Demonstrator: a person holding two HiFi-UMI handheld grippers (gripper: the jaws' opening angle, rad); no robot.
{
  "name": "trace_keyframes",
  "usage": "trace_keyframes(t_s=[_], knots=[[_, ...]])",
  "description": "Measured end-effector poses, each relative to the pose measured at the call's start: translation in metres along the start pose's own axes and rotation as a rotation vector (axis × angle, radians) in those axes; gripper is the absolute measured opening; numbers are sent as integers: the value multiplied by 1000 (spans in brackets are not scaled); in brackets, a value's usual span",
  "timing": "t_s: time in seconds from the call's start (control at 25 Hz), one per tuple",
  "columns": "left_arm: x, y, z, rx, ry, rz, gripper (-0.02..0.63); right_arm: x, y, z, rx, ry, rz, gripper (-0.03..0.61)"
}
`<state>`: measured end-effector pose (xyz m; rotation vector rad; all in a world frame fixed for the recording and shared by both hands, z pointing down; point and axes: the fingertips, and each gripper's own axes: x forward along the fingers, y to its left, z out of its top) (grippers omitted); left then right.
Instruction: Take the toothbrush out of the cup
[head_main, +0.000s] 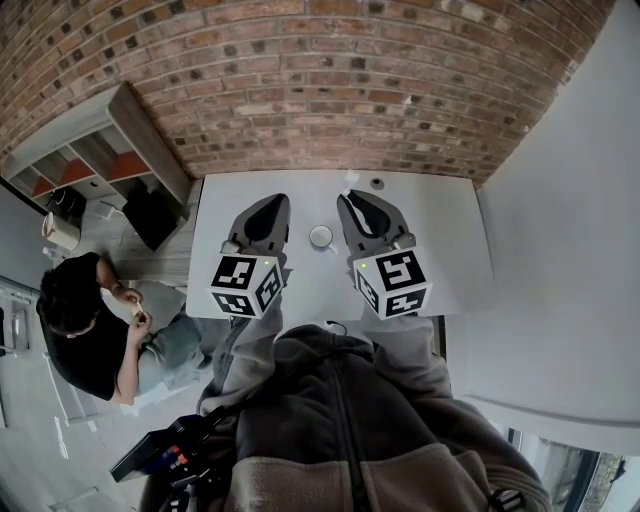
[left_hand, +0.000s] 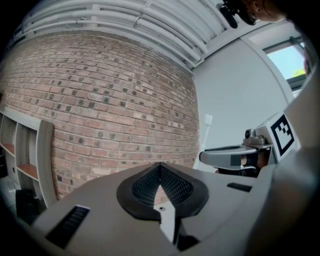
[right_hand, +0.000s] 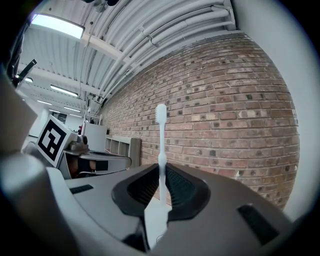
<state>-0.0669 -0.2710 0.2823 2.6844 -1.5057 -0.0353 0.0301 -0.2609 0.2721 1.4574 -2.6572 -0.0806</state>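
A white cup (head_main: 321, 236) stands on the white table (head_main: 450, 250), between my two grippers. My right gripper (head_main: 349, 203) is shut on a white toothbrush (right_hand: 160, 150). The brush stands upright between the jaws, bristle head on top, clear of the cup and in front of the brick wall. Its white tip (head_main: 350, 179) shows just past the right jaws in the head view. The left gripper view shows the same toothbrush (left_hand: 206, 134) rising beside the right gripper (left_hand: 210, 157). My left gripper (left_hand: 160, 167) is shut with nothing in it, and in the head view the left gripper (head_main: 276, 202) is left of the cup.
A brick wall (head_main: 330, 90) runs behind the table. A small dark round object (head_main: 377, 183) lies near the table's far edge. A shelf unit (head_main: 95, 155) stands at the left. A person in dark clothes (head_main: 85, 325) sits left of the table.
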Motion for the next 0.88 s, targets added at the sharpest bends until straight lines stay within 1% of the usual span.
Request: trace_keyframes(t_s=[0.88], knots=[[-3, -3, -9, -13, 6, -12, 3, -6, 4, -8, 4, 10, -10, 43]])
